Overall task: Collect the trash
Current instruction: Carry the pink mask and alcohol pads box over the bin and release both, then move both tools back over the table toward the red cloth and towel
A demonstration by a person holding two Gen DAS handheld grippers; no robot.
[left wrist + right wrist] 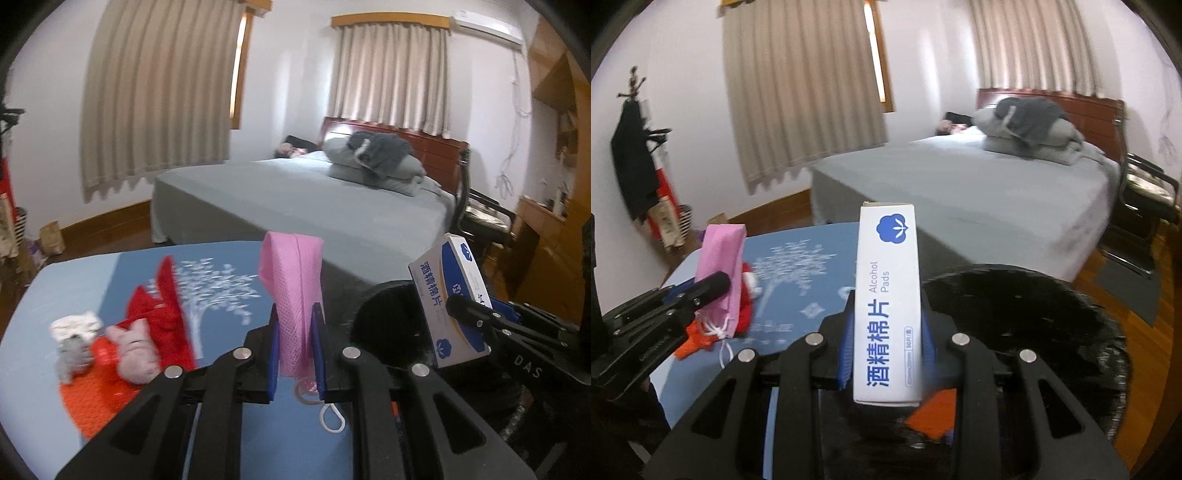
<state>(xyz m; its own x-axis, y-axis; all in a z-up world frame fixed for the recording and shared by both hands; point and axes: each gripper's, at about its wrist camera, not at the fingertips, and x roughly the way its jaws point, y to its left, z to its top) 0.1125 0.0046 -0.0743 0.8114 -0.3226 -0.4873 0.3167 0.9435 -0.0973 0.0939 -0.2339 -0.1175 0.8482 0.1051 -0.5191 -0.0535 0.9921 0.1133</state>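
The alcohol-pad box (pixel 888 306) is pinched upright in the right gripper (pixel 888 354) and the pink mesh pouch (pixel 293 295) in the left gripper (pixel 295 347), so a tilt over the black bin (pixel 1052 314) risks slippage.

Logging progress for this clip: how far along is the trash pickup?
Done: an orange scrap already lies in the black bin. In hand: the left tongs grip a pink mesh pouch; the right tongs hold an alcohol pads box over the bin. Left: red cloth, orange mesh and two small plush toys on the blue table.
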